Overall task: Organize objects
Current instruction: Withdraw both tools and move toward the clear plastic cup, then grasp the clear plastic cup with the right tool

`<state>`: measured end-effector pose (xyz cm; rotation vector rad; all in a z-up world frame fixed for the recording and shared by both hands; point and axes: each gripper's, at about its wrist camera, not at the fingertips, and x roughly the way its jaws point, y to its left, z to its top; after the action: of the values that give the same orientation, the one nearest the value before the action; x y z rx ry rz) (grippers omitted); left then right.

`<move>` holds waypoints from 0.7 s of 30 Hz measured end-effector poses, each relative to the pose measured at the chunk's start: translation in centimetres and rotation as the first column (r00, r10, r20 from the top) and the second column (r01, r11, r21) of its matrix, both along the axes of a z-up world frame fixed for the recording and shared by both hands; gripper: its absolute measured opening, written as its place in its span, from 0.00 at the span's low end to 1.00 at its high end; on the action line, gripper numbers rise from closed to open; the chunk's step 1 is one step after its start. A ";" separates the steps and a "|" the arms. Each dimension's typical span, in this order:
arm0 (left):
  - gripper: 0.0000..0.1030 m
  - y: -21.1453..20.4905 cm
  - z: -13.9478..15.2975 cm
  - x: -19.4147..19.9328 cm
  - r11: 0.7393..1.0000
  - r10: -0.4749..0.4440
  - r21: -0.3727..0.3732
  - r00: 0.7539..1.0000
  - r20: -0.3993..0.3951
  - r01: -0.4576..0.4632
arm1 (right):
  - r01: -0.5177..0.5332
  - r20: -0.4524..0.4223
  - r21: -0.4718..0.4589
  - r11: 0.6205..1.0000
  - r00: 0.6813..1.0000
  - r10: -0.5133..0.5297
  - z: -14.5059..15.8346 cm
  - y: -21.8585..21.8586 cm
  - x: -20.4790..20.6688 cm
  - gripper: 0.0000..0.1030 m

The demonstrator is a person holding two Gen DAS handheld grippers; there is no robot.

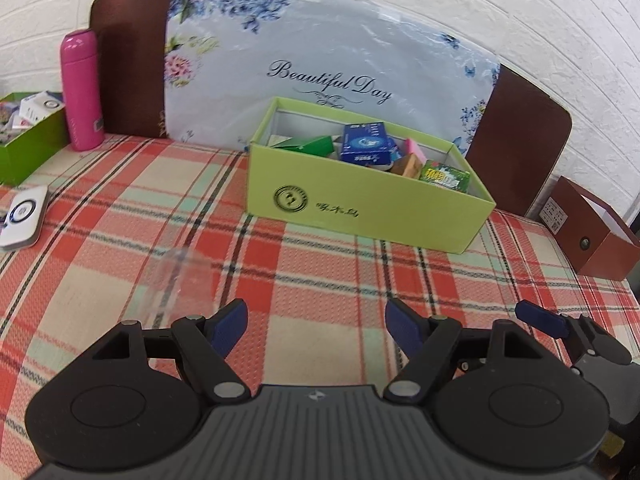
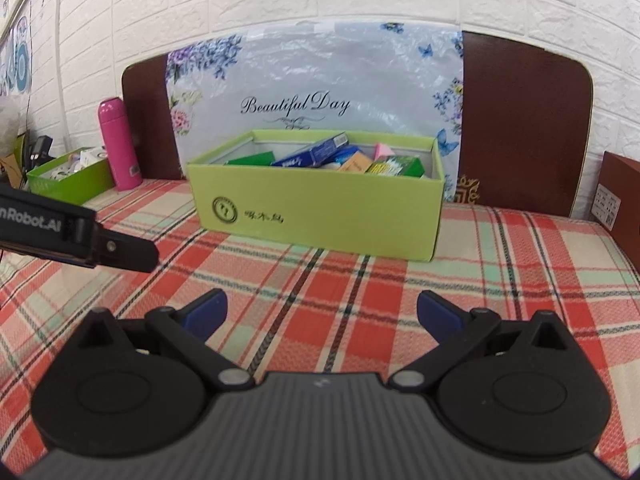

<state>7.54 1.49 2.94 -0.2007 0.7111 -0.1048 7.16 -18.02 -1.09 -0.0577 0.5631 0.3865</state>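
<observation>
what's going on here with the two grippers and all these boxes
A person holds a gripper in each hand over a plaid cloth. The left gripper and right gripper are both open and empty, pointing toward the light green box full of small packages. A pink bottle and a white device sit off to the left.

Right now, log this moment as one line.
left tongs: open, empty | right tongs: open, empty | lime box: filled, on plaid cloth | clear cup: loose

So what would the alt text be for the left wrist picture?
An open left gripper hovers over a red plaid cloth, facing a lime-green box filled with small packages. A pink bottle stands far left.
</observation>
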 end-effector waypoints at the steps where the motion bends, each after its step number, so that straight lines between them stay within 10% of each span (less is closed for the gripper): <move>1: 0.77 0.5 -0.2 -0.3 1.000 0.007 -0.004 1.000 -0.002 -0.007 | -0.004 -0.006 -0.001 1.000 1.000 0.004 -0.2 0.2 -0.2 1.00; 13: 0.77 7.0 -1.5 -1.2 0.987 0.157 -0.041 0.987 -0.024 -0.158 | -0.124 -0.064 -0.014 0.992 0.990 0.123 -1.5 4.1 -1.6 1.00; 21: 0.71 9.2 -1.5 0.7 0.987 0.095 -0.126 0.995 -0.029 -0.098 | -0.238 -0.068 -0.011 0.971 0.969 0.237 -1.3 9.1 -2.4 1.00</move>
<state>8.21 10.71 1.43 -0.3589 0.7172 -0.0560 4.79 -8.92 -2.40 -0.1322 0.6274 0.6185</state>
